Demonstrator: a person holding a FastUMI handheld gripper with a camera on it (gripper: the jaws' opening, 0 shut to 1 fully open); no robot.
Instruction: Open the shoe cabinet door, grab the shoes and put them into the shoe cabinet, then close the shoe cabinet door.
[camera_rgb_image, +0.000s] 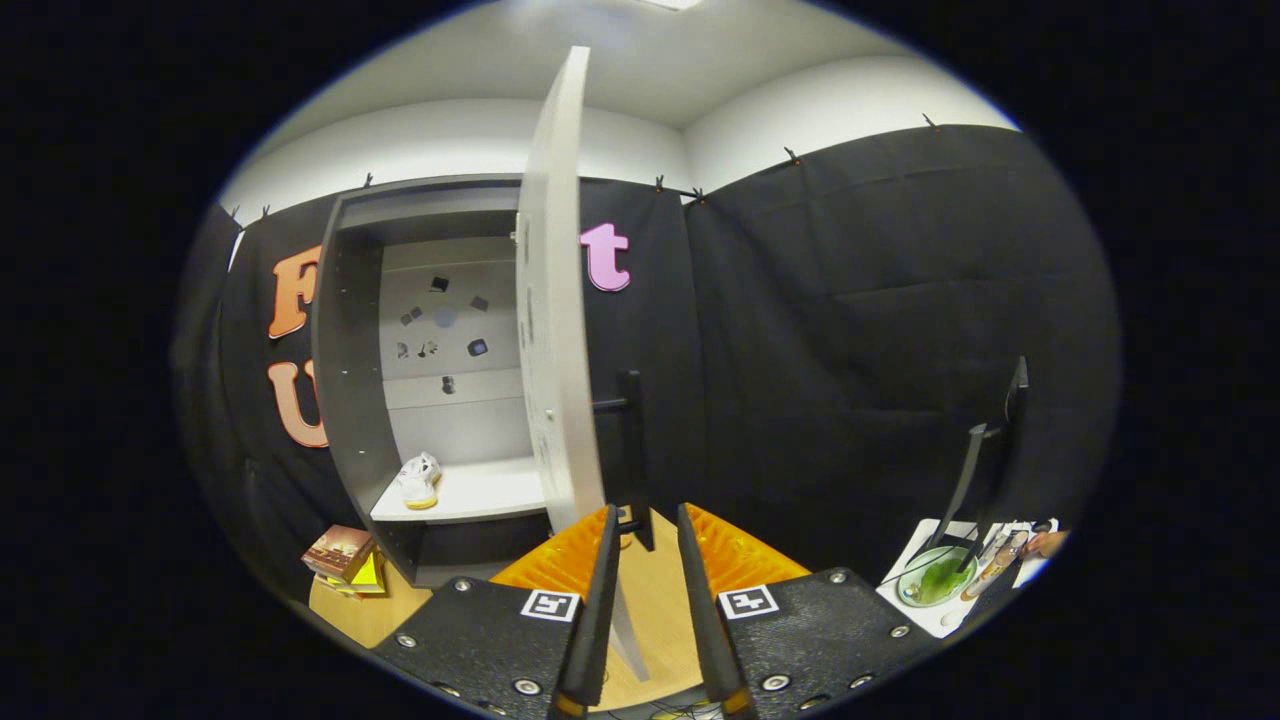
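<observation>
The grey shoe cabinet (350, 380) stands ahead to the left with its door (550, 300) swung wide open, seen almost edge-on. A black bar handle (632, 440) sits on the door's outer face. A white shoe with a yellowish sole (419, 480) rests on the pale shelf (480, 492) inside, near the left wall. My gripper (646, 512) is open, close to the door's free edge. The door's lower corner runs down between the fingers, nearer the left one, and the two fingers do not press on it.
A small brown and yellow box (345, 560) lies on the wooden table (660, 600) left of the cabinet's foot. To the right a white board (915, 610) holds a green bowl (935, 578), with a black stand (975, 480) above it and part of a hand (1050, 543).
</observation>
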